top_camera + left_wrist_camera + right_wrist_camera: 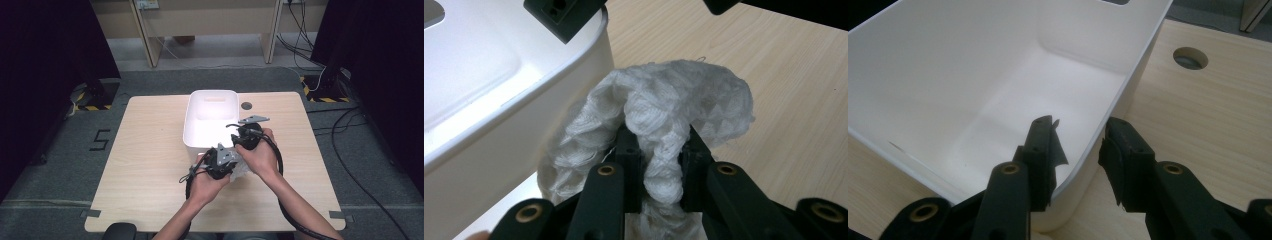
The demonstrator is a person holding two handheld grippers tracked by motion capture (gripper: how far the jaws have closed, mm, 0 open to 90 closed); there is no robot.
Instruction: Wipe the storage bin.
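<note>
White cloth (pixel 664 115), knitted or waffle-textured, bunched into a loose wad. It lies near the middle of the tabletop (pixel 150 150), toward the near edge, just beside the near right corner of the white bin (pixel 200 135). In the left gripper view a fold of it runs down between the two black jaws, which pinch it from both sides; the rest bulges above and to the sides.

Left hand-held gripper (pixel 220 162): clamped on the cloth, held in the person's left hand. In the high view a bit of cloth shows white just right of it.

Right hand-held gripper (pixel 1075 145): jaws apart, straddling the bin's corner wall, one jaw inside and one outside. Cannot tell whether the pads touch the wall. In the high view it sits at the bin's near right corner, close beside the left one.

Bin: rectangular, plastic, rounded corners, set at the middle of the tabletop, reaching toward the far edge.

Tabletop: pale wood grain, rounded corners, a round cable hole (pixel 246 106) near the far edge.

Room: grey carpet (pixel 60 165) with a floor mark shaped like a 5 (pixel 99 139), black curtains at both sides, yellow-black hazard tape (pixel 327 98), loose cables on the right, pale furniture legs at the back.
</note>
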